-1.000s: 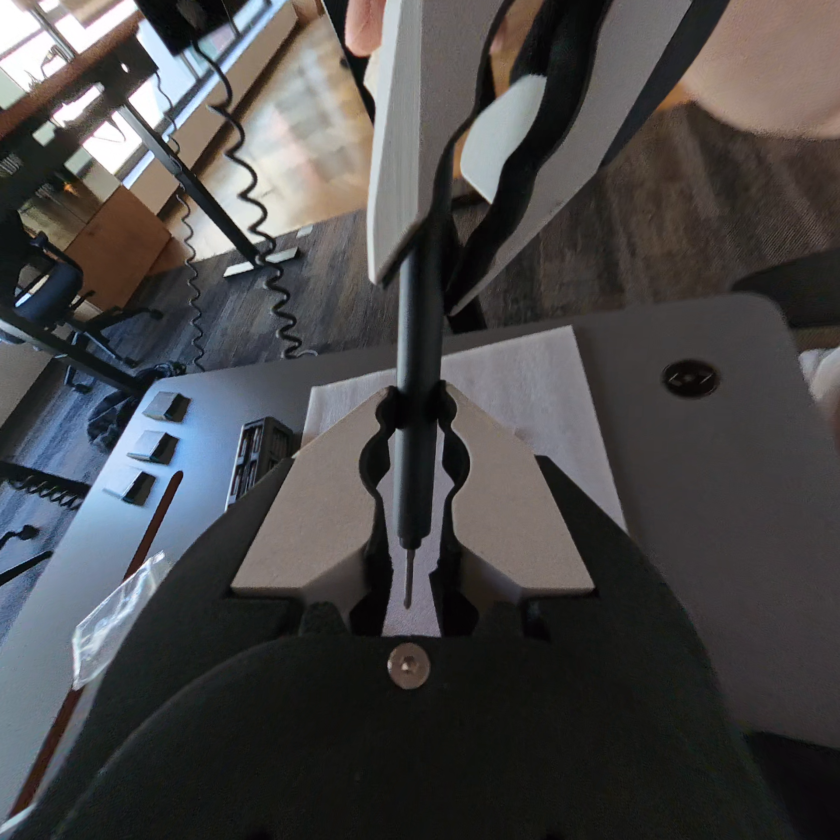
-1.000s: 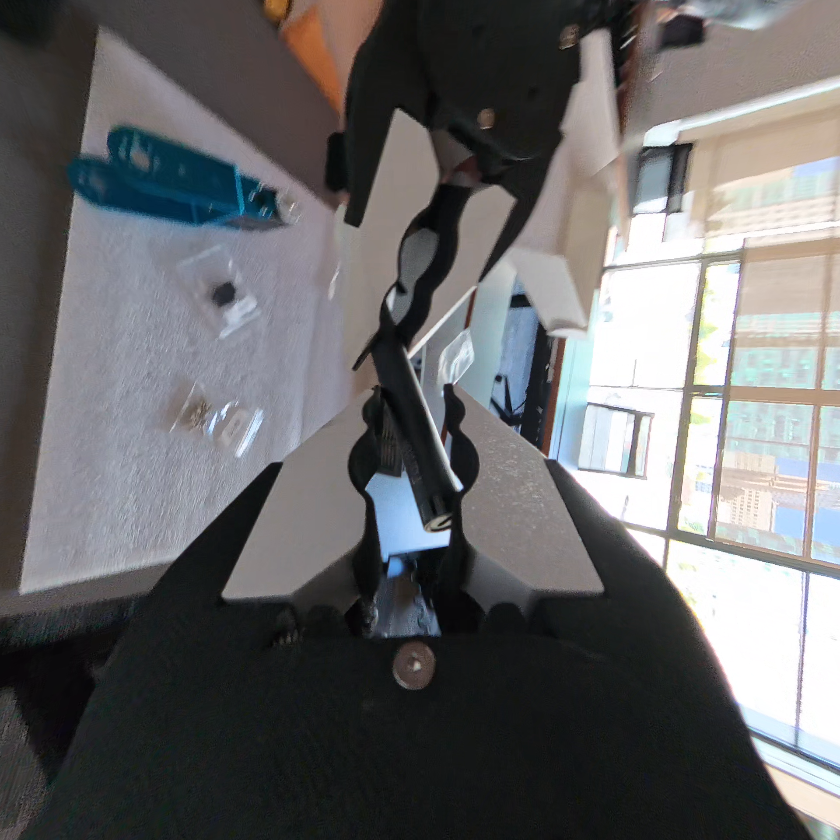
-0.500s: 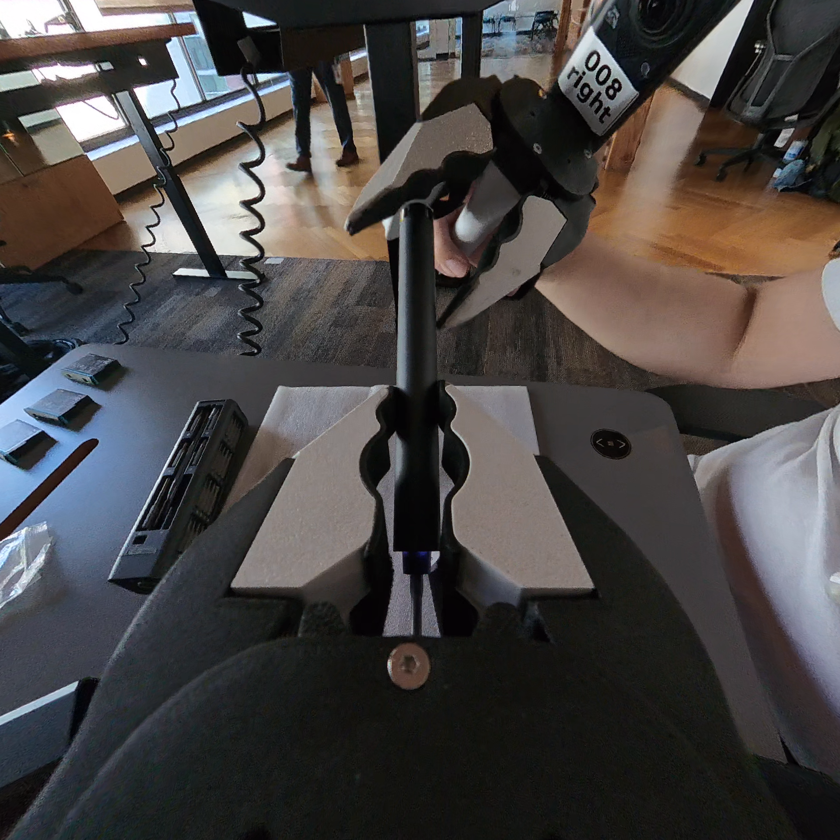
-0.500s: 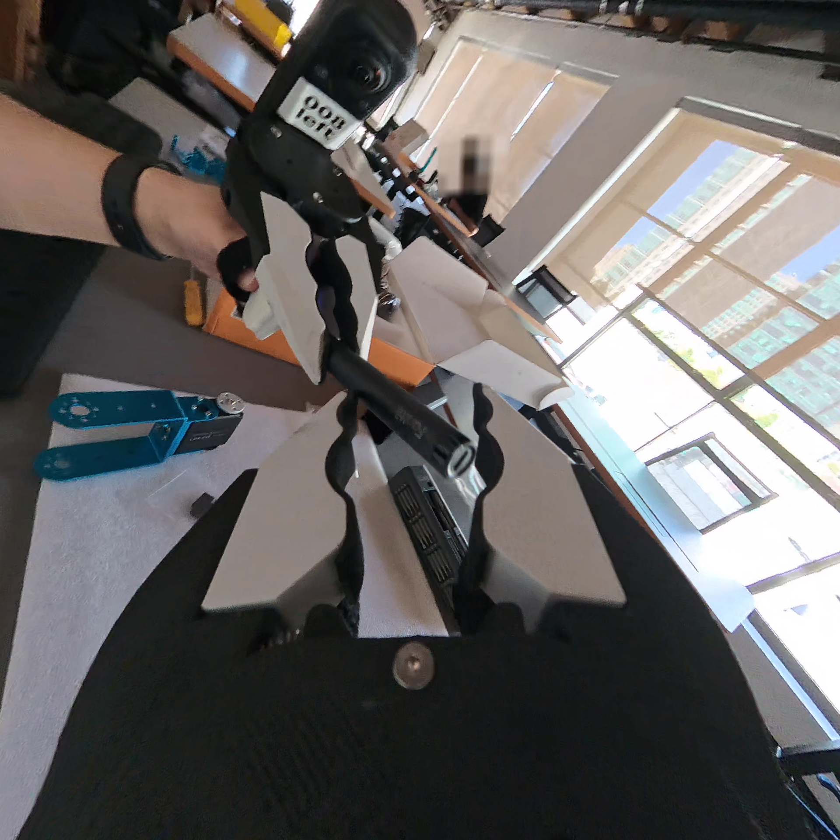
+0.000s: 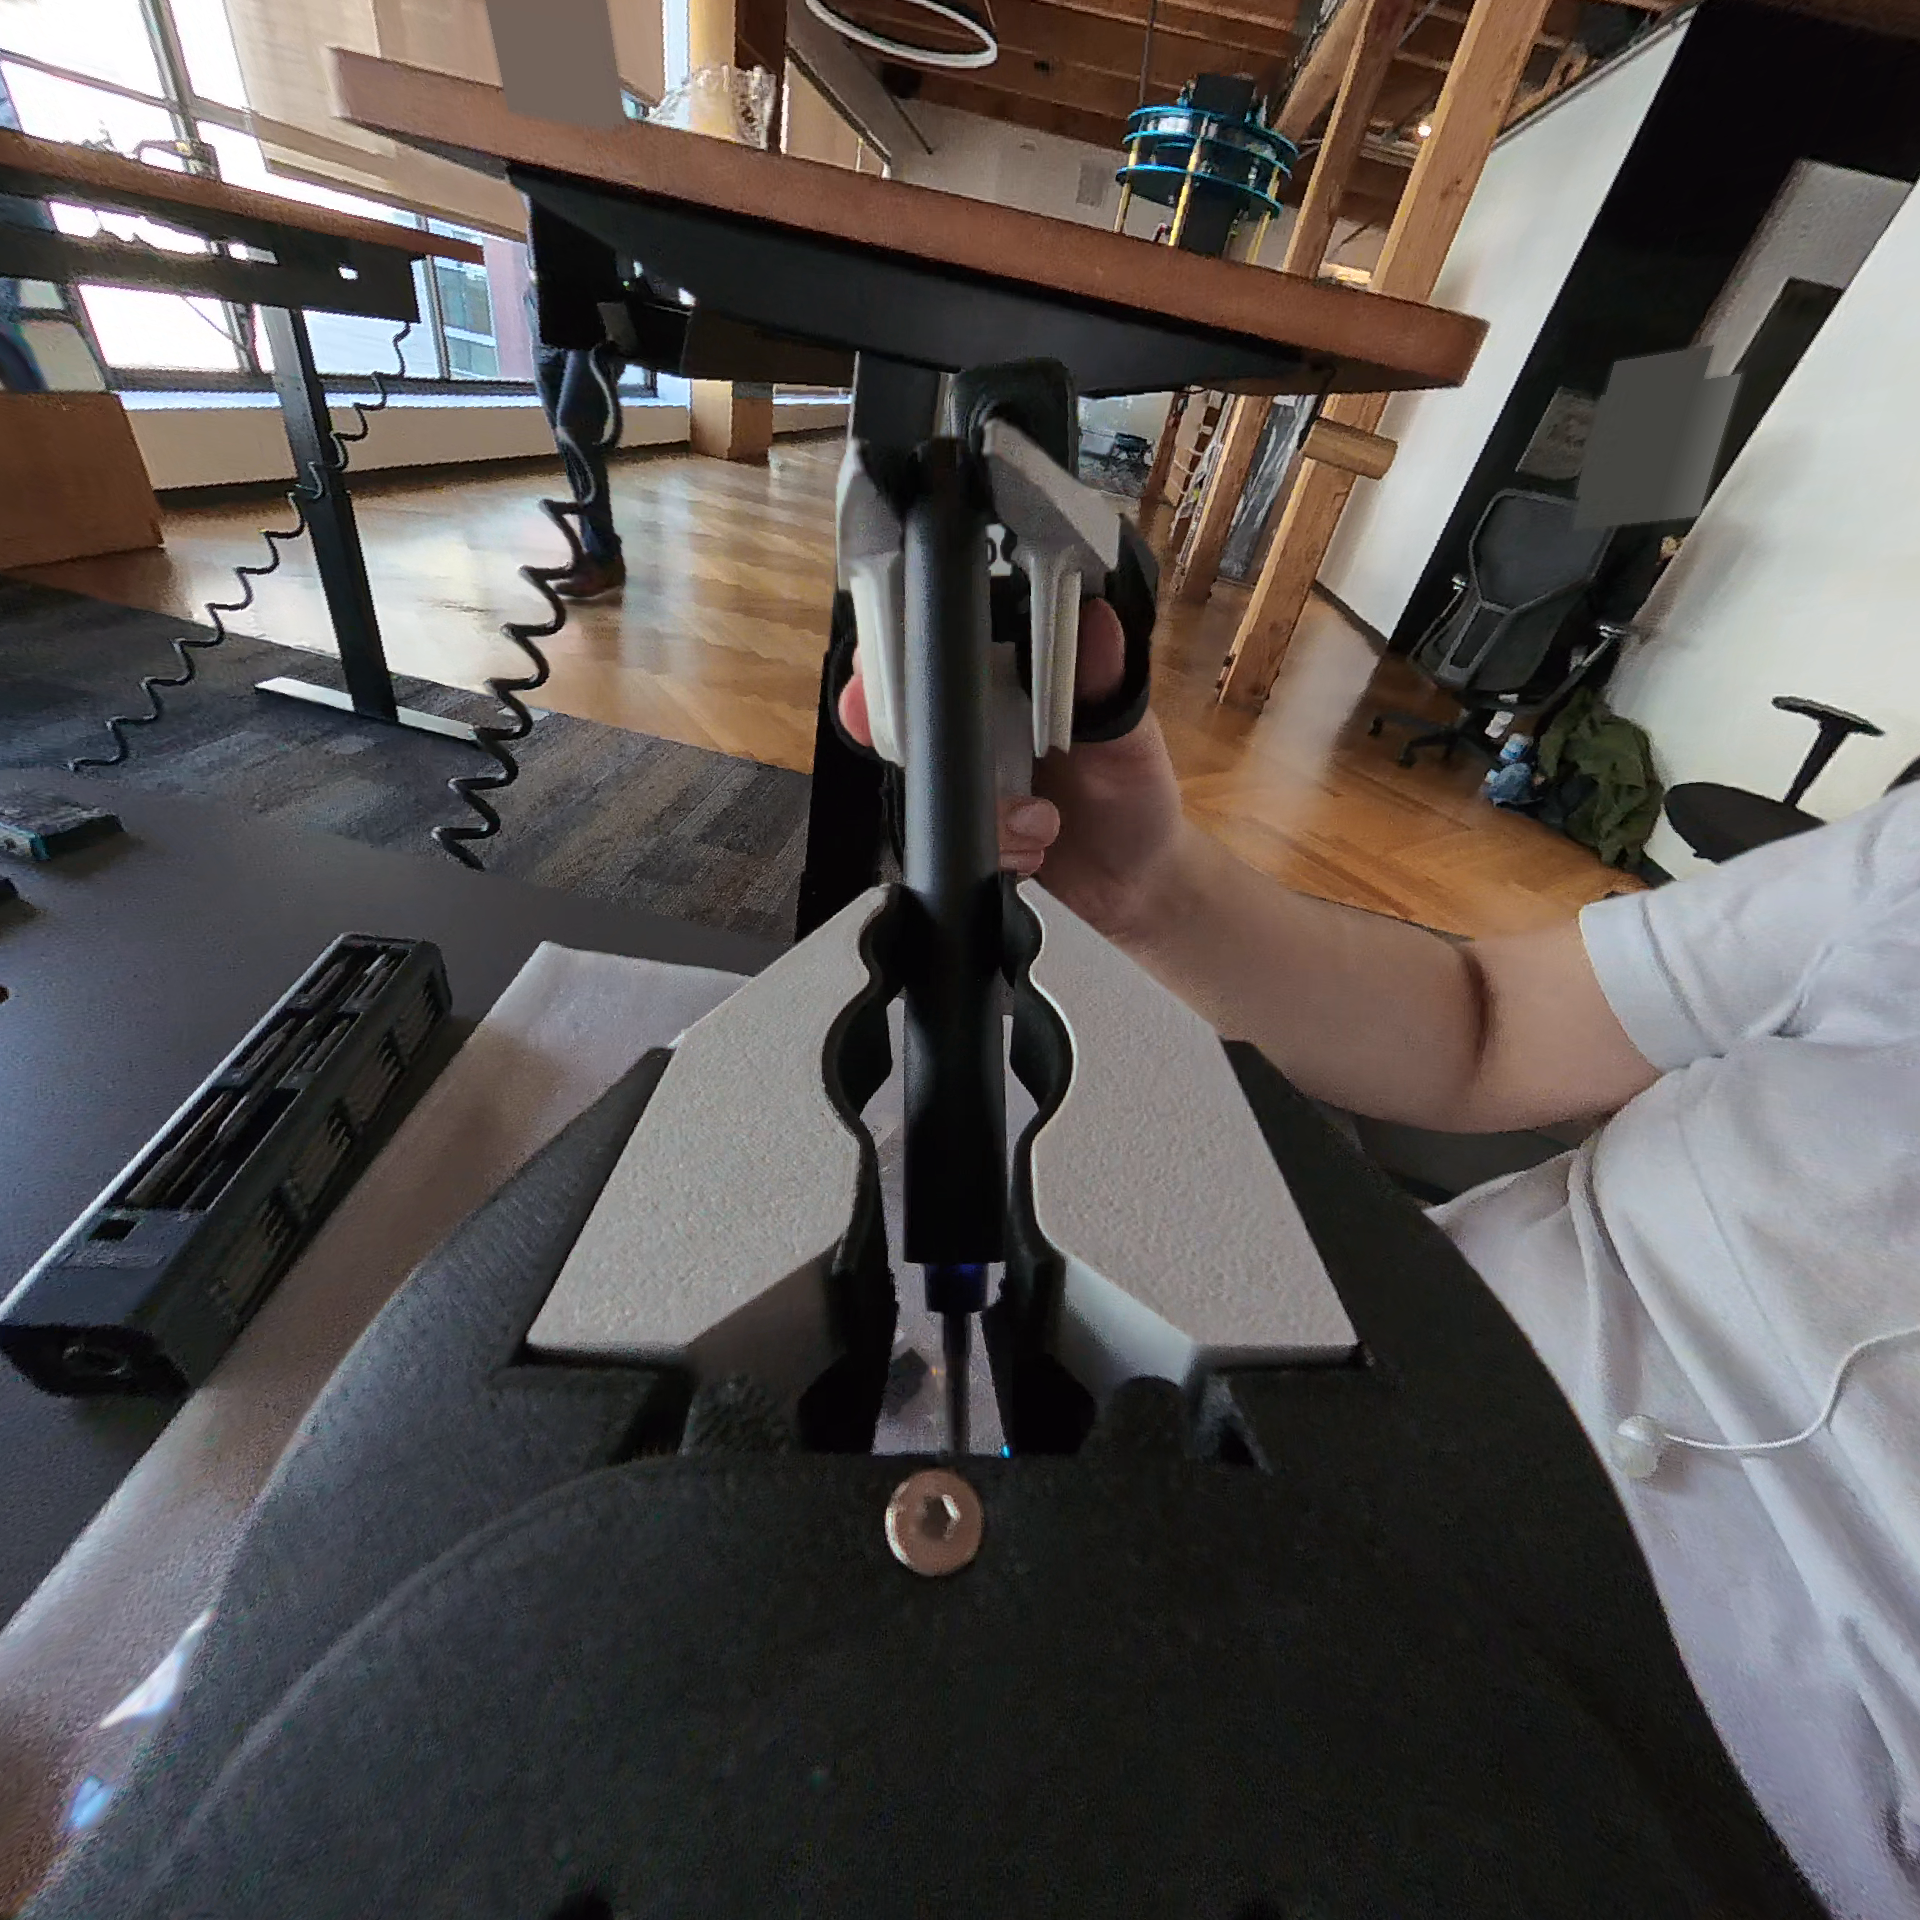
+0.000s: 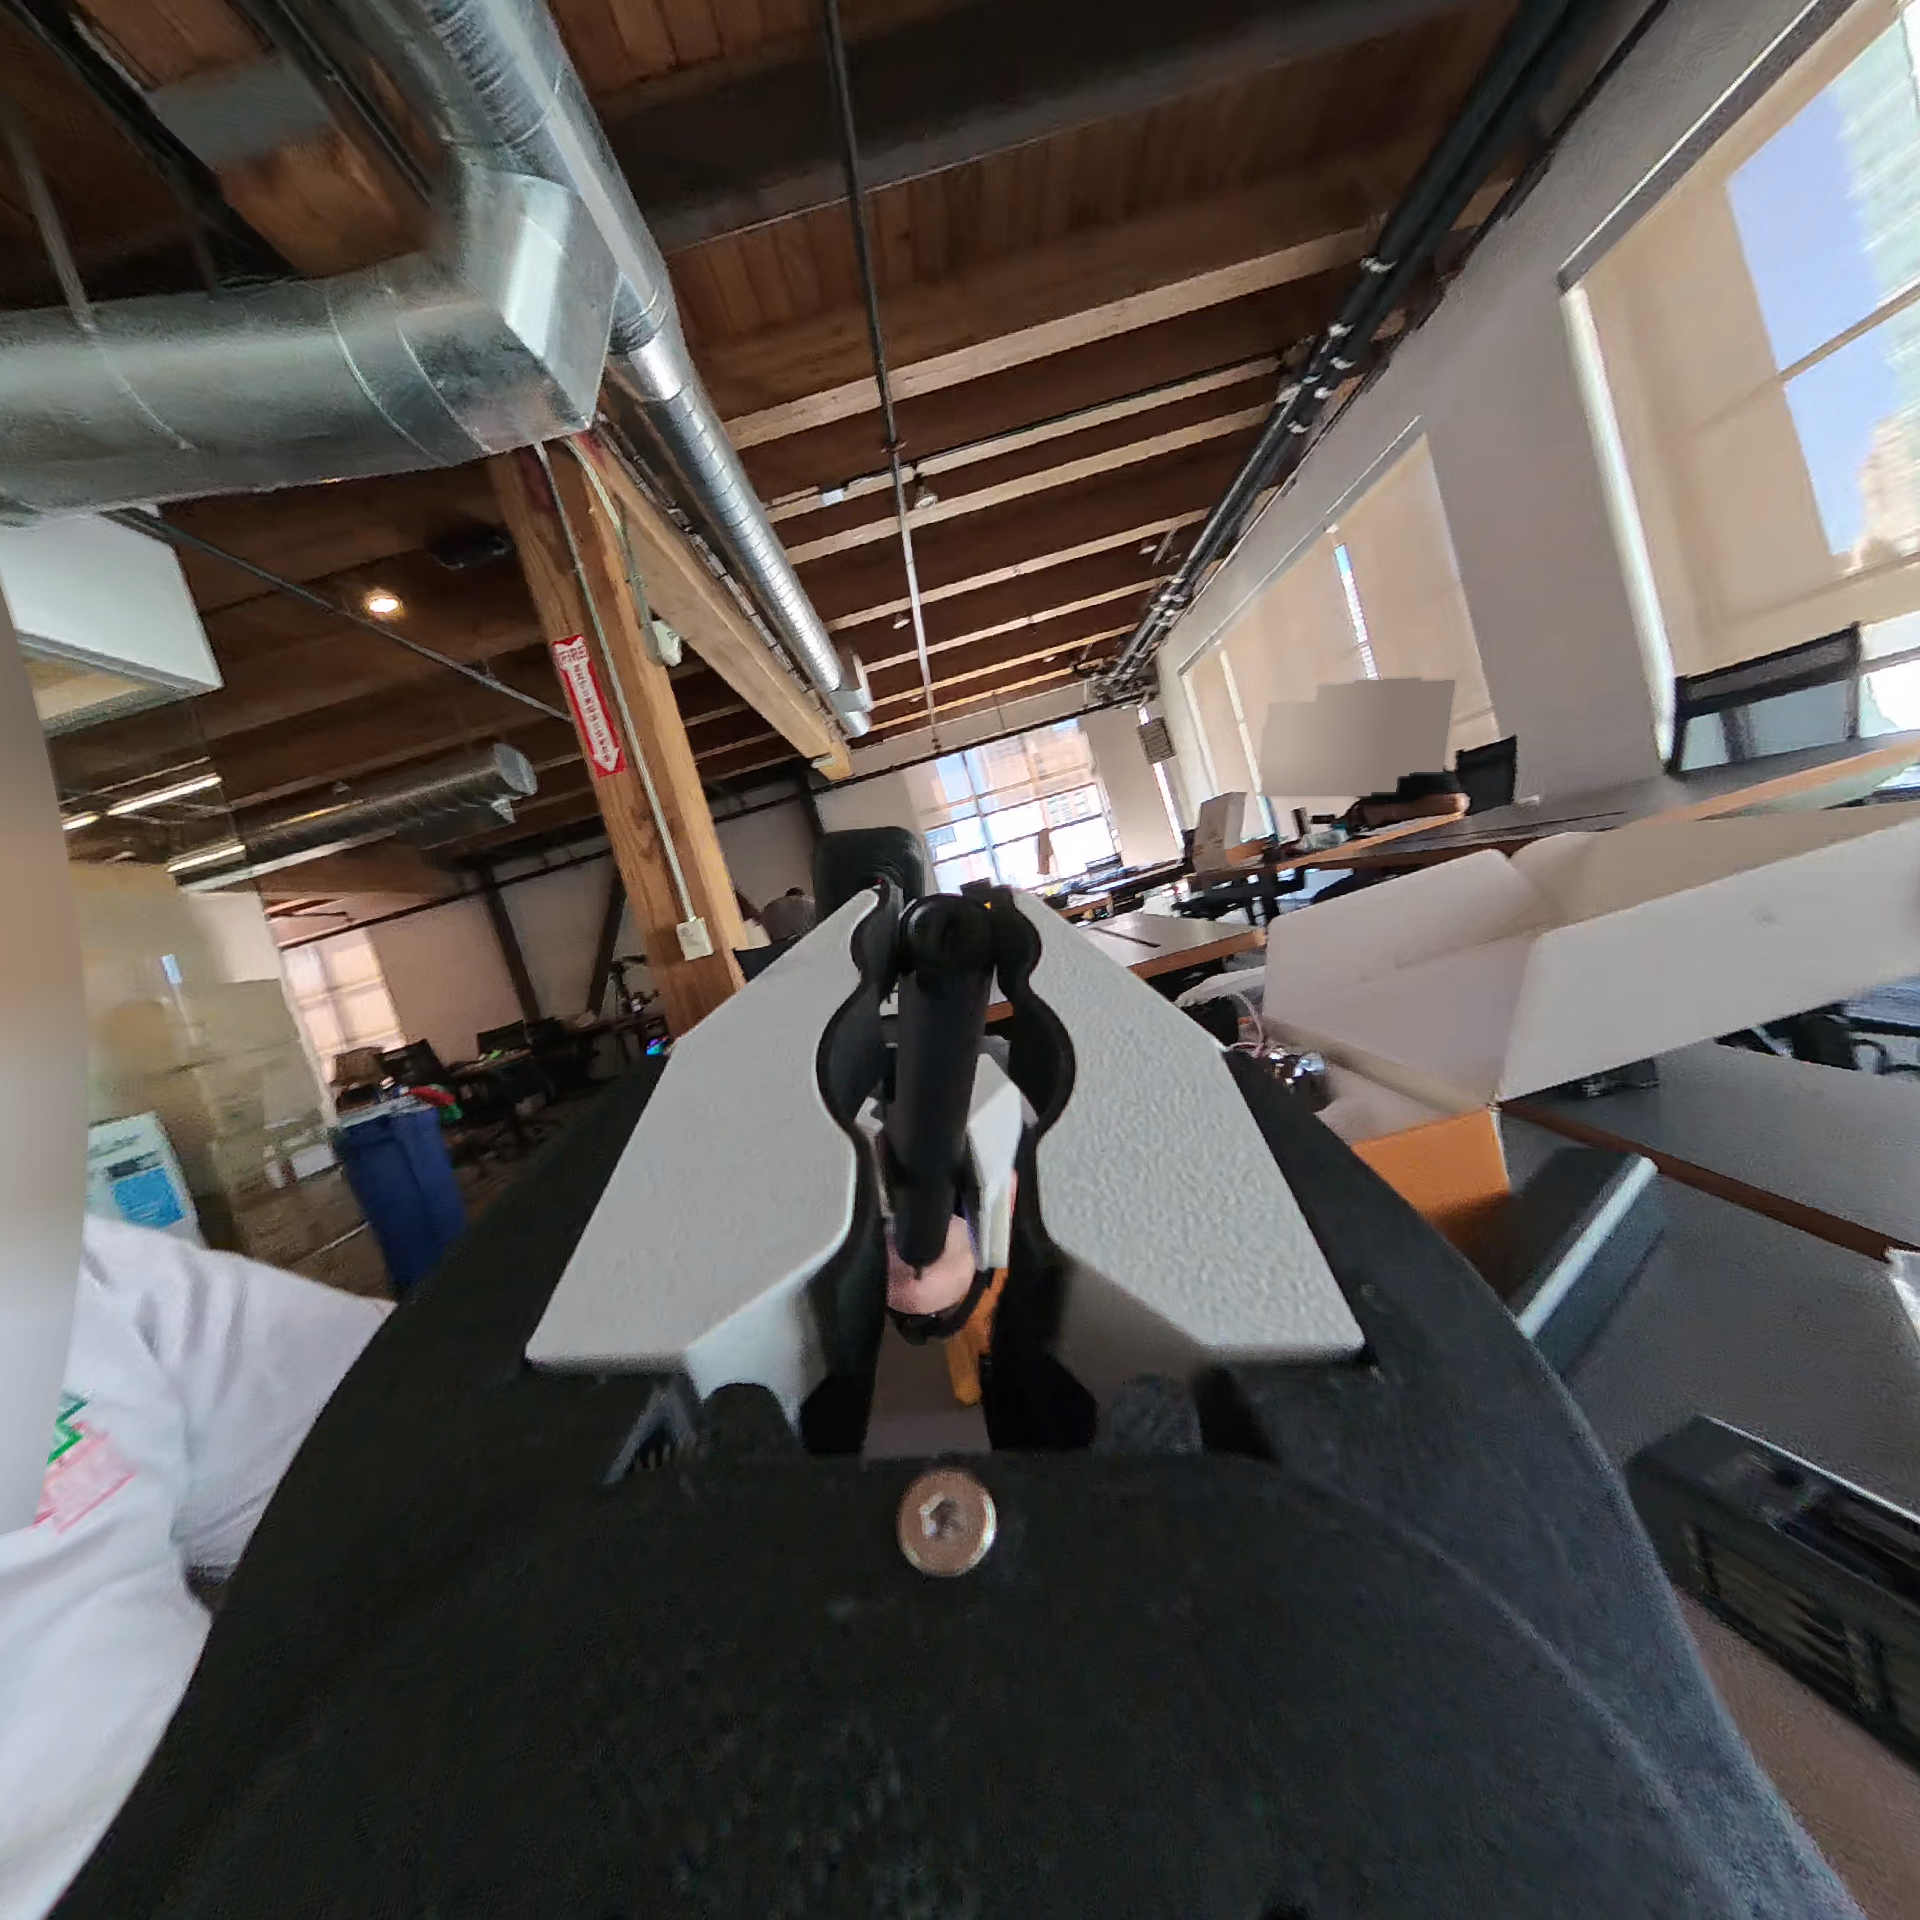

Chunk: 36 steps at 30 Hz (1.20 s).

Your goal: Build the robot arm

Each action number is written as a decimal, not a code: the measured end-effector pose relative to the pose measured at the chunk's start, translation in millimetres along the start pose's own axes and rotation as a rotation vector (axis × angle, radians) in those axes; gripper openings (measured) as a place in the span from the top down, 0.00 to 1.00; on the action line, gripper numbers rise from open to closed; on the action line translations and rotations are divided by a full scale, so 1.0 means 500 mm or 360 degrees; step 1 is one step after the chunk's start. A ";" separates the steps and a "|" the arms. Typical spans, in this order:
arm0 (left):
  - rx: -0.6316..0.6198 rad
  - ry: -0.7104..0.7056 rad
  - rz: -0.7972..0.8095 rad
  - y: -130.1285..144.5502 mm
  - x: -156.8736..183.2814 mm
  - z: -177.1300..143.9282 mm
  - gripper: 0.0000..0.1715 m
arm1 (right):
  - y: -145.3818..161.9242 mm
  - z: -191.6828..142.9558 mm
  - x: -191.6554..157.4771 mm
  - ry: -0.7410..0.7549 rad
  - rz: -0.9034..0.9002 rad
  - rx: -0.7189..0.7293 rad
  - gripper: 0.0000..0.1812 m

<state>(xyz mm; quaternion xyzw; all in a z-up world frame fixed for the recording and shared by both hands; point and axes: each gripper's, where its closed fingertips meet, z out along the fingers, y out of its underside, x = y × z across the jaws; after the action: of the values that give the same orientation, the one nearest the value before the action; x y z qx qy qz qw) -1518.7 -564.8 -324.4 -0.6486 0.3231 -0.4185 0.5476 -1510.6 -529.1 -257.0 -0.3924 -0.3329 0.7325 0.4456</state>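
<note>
Left gripper [image 5: 951, 935] clamps black screwdriver [image 5: 948, 997] mid-shaft, bit toward camera. Right gripper [image 6: 945, 935] pinches its far end, held above white cloth [image 5: 582, 997]; bit case [image 5: 239, 1153] near, left.

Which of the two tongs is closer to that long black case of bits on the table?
Left. The left tongs hover just right of the bit case, gripping the black screwdriver; the right tongs grip its far end, higher up.

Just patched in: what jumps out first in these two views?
A slim black screwdriver bridges both tongs: the left tongs clamp its bit end, the right tongs grip its far end, above the white cloth. Left of the cloth, a black bit case lies open on the dark table.
</note>
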 end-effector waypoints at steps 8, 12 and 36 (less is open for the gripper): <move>-0.0092 0.0062 -0.0071 0.055 0.007 -0.030 0.91 | 0.081 0.125 -0.029 -0.0143 -0.0074 -0.0553 0.91; -0.0036 0.0092 -0.0022 0.049 0.022 -0.046 0.90 | 0.098 0.161 -0.058 -0.0222 -0.0152 -0.0683 0.91; -0.0084 -0.0172 0.0183 0.102 0.011 -0.051 0.90 | 0.129 0.166 -0.087 -0.0341 -0.0181 -0.0690 0.91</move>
<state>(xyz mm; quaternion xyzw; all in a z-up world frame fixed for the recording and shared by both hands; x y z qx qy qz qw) -1537.0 -590.8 -372.1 -0.6649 0.3408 -0.3419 0.5701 -1595.5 -604.7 -259.8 -0.3796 -0.5492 0.6552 0.3536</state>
